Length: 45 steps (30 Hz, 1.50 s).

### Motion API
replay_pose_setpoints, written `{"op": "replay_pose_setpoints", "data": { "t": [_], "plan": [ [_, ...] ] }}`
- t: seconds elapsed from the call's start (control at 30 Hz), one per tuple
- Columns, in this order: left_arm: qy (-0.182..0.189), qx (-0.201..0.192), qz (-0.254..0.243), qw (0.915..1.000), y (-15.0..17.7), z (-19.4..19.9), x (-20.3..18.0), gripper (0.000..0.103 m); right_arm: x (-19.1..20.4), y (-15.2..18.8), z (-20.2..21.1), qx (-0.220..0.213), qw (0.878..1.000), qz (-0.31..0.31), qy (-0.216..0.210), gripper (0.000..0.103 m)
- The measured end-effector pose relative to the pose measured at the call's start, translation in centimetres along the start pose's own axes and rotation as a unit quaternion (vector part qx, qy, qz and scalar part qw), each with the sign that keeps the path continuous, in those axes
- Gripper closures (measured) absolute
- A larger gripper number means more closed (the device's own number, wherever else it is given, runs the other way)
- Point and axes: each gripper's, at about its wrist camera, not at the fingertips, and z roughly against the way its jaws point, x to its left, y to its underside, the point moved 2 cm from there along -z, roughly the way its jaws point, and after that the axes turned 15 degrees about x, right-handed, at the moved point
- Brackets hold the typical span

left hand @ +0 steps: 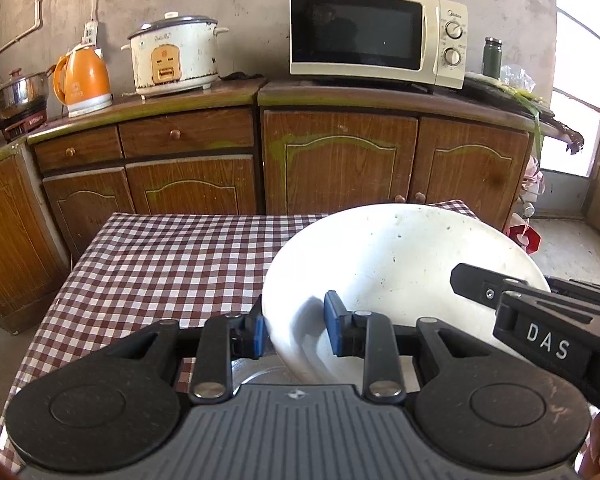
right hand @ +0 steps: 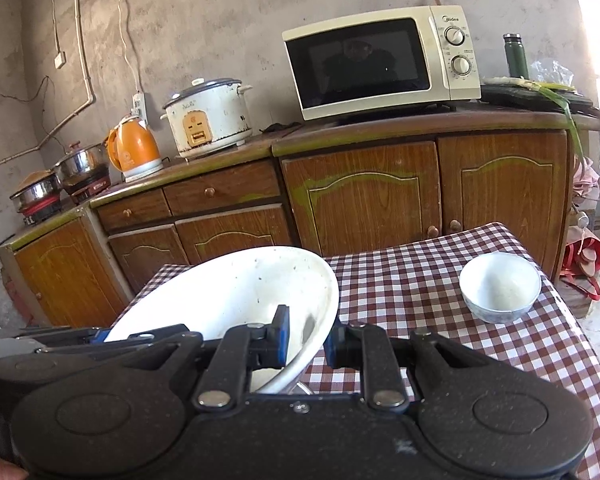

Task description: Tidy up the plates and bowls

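The large white plate [left hand: 396, 276] is up off the desk [left hand: 160, 264], tilted, carried between both hands. The left gripper [left hand: 294, 330] has narrowed onto its near left rim, one pad inside and one outside; the right gripper [right hand: 306, 338] pinches the opposite rim the same way. A small white bowl [right hand: 499, 286] sits alone near the desk's far right corner (no stack is visible yet). I judge the sorting barely begun: plate in transit, bowl untouched.

Both wrist cameras look forward and slightly down, close over the checkered table [left hand: 160, 248], sharing the cabinets [right hand: 360, 196] and microwave [left hand: 376, 34].
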Motion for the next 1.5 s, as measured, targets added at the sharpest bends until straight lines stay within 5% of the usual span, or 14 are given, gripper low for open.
{"op": "replay_pose_setpoints", "data": {
  "t": [1.5],
  "plan": [
    [0.012, -0.028, -0.012, 0.9995, 4.9, 4.0, -1.2, 0.072, 0.0, 4.5, 6.5, -0.031, 0.999, -0.001, 0.008, 0.08]
  ]
}}
